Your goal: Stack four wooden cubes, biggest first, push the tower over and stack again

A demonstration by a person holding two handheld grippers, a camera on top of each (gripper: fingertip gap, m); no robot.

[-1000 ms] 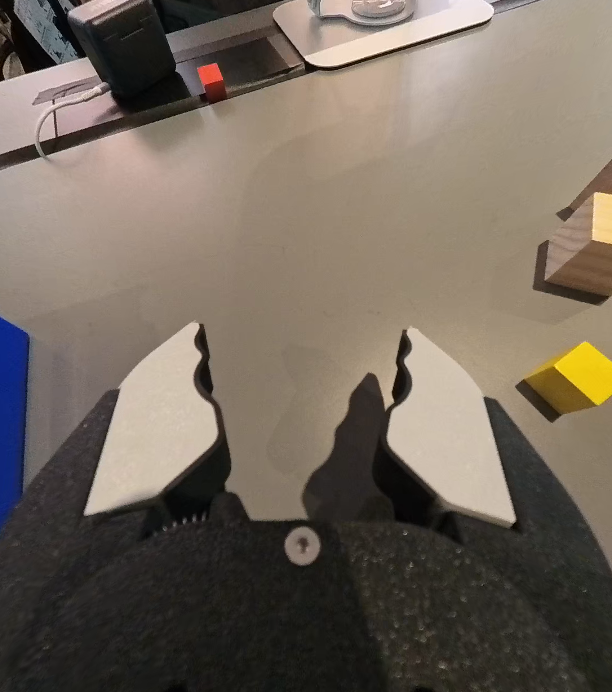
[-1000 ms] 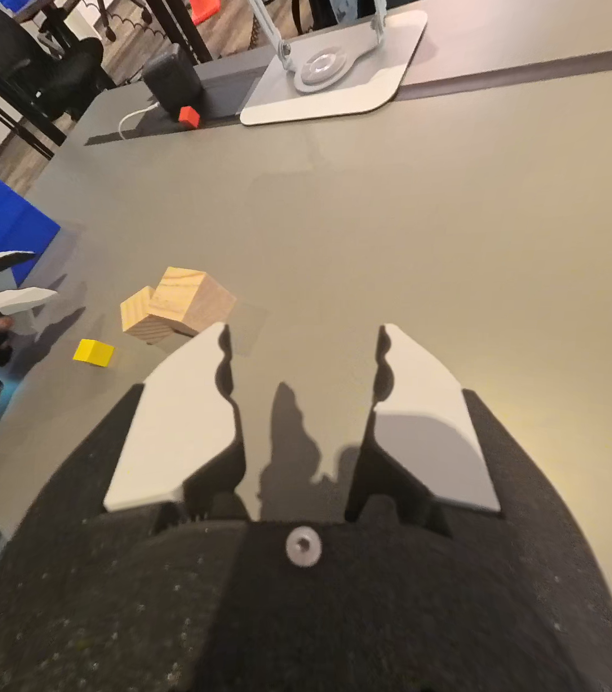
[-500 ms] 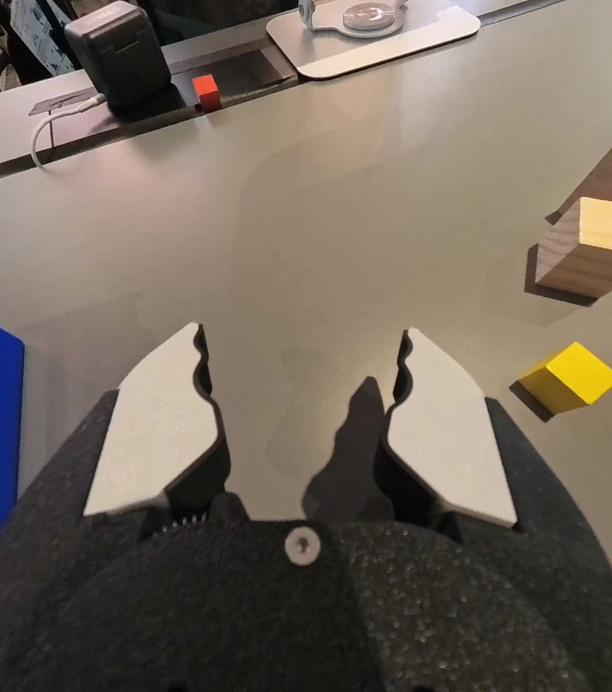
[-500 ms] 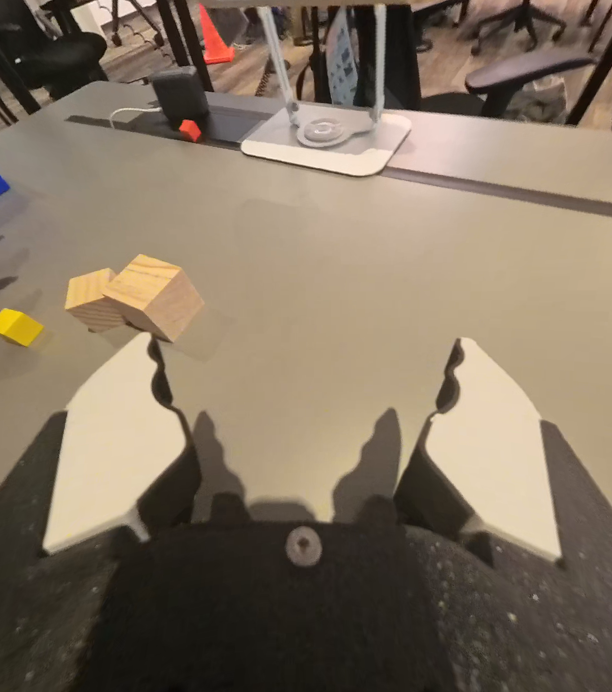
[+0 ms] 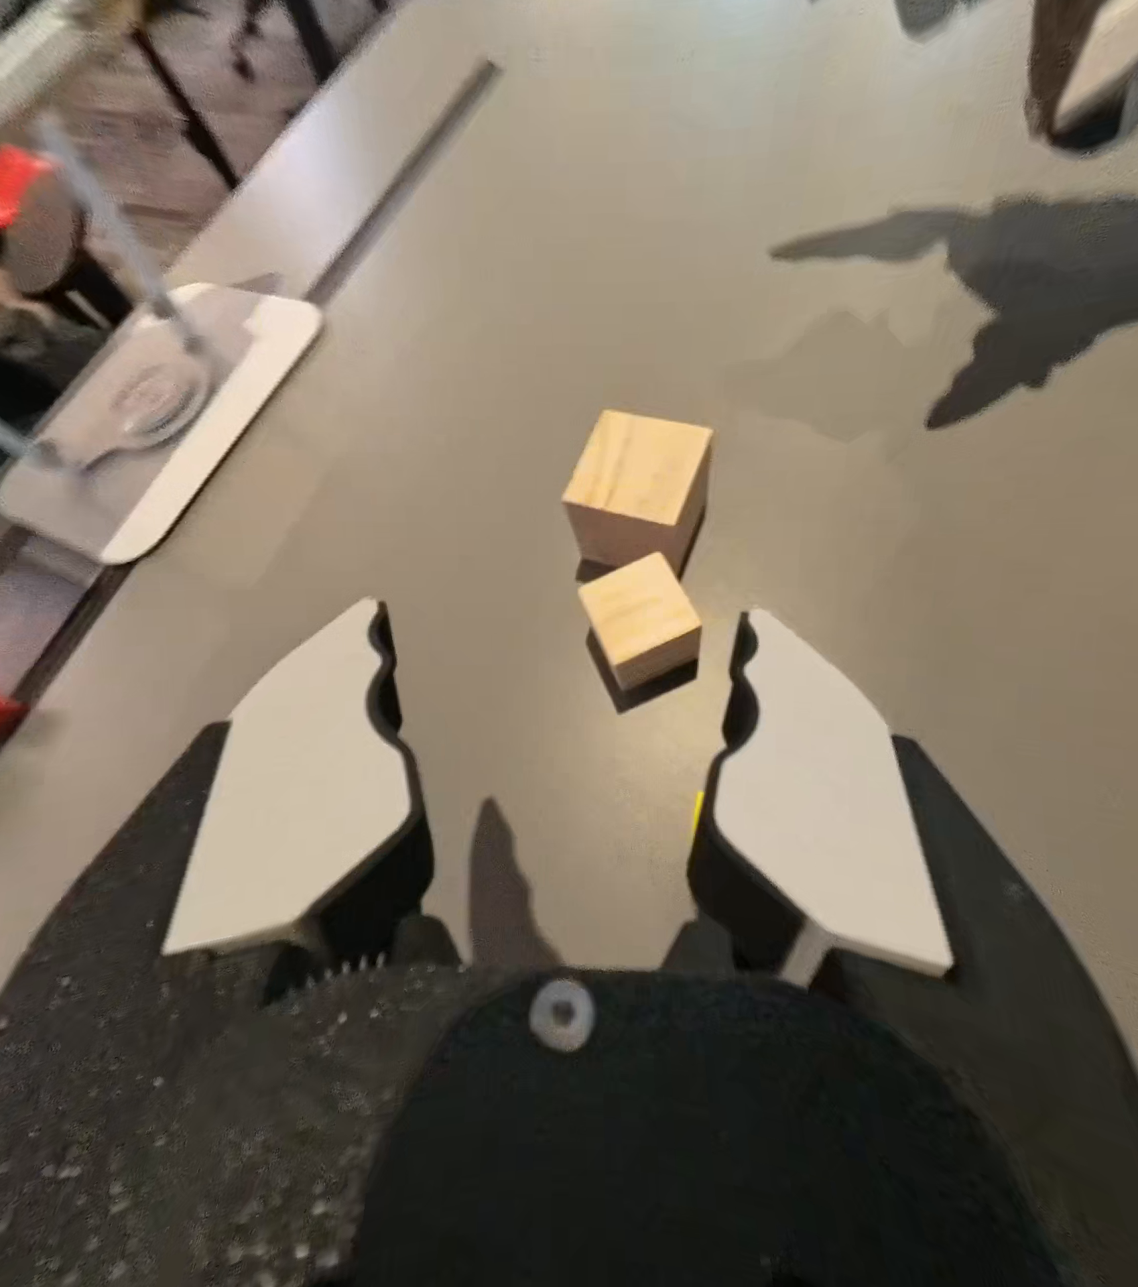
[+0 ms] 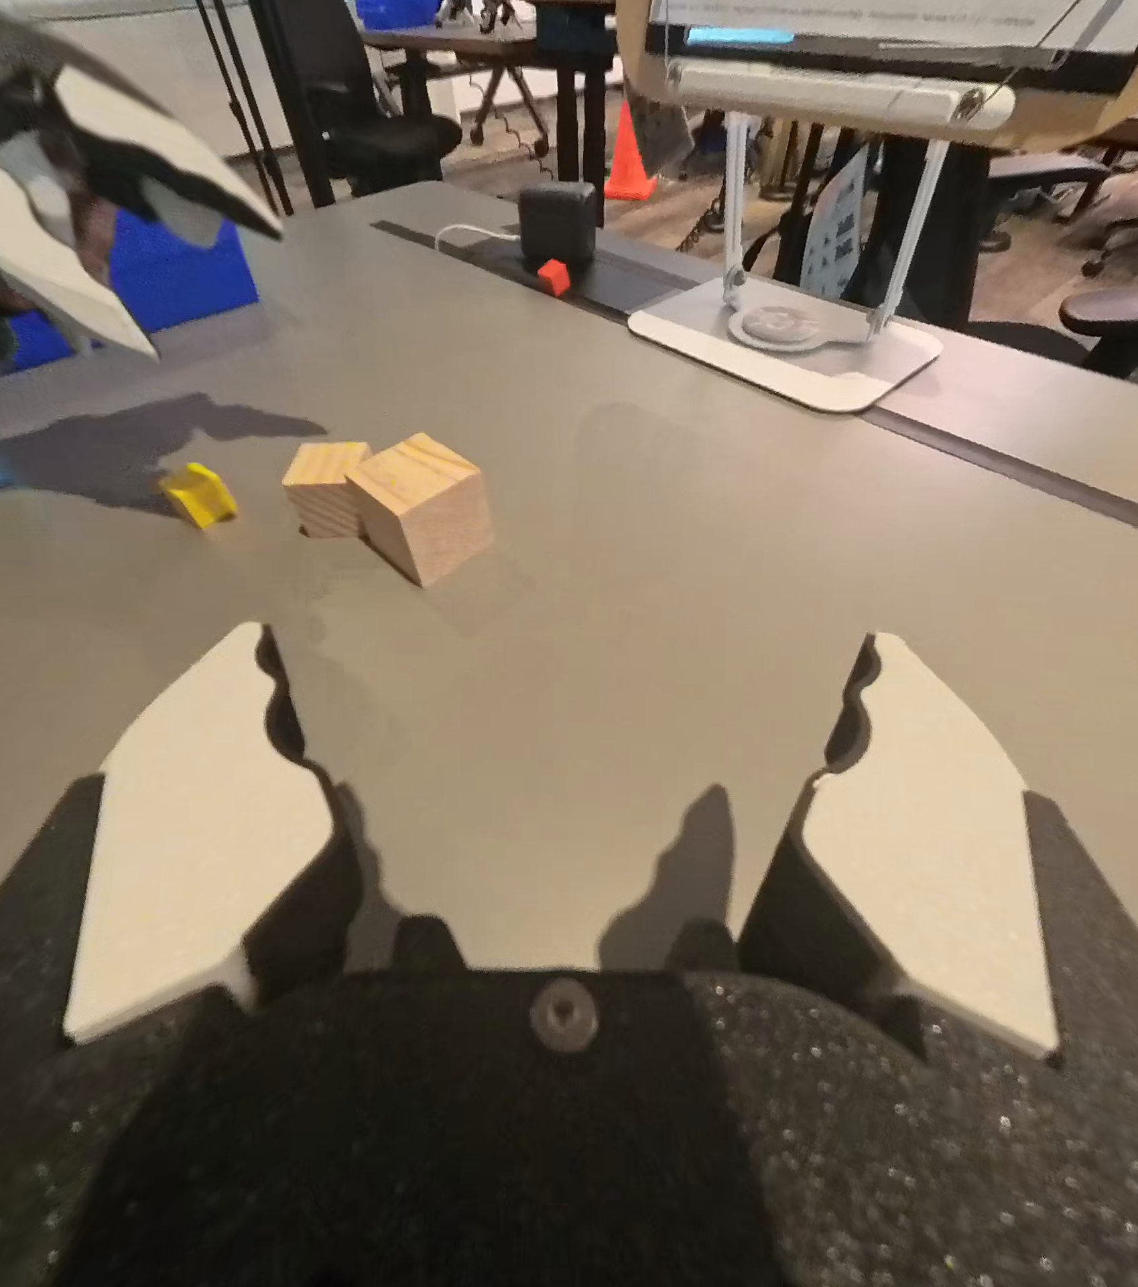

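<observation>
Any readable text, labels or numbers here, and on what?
Too blurred to read: print on the pale blue sign behind the stand.
Too small to read: lines on the screen at the top.
No markings visible on the large wooden cube, small wooden cube or yellow cube.

The place is an office or lab workroom. A wide grey bench (image 6: pixel 622 487) runs into the room with a dark cable channel (image 6: pixel 622 278) along its far edge, where a black power adapter (image 6: pixel 556 219) with a white cord sits. At the far right edge stands a monitor stand (image 6: pixel 789 348) on a flat pale base, with thin metal struts that hold up a screen. Beyond the bench are black swivel office chairs (image 6: pixel 378 132), more desks on dark legs, a wood-look floor and an orange traffic cone (image 6: pixel 627 164). A blue plastic bin (image 6: pixel 183 271) rests near the bench's far left corner.
</observation>
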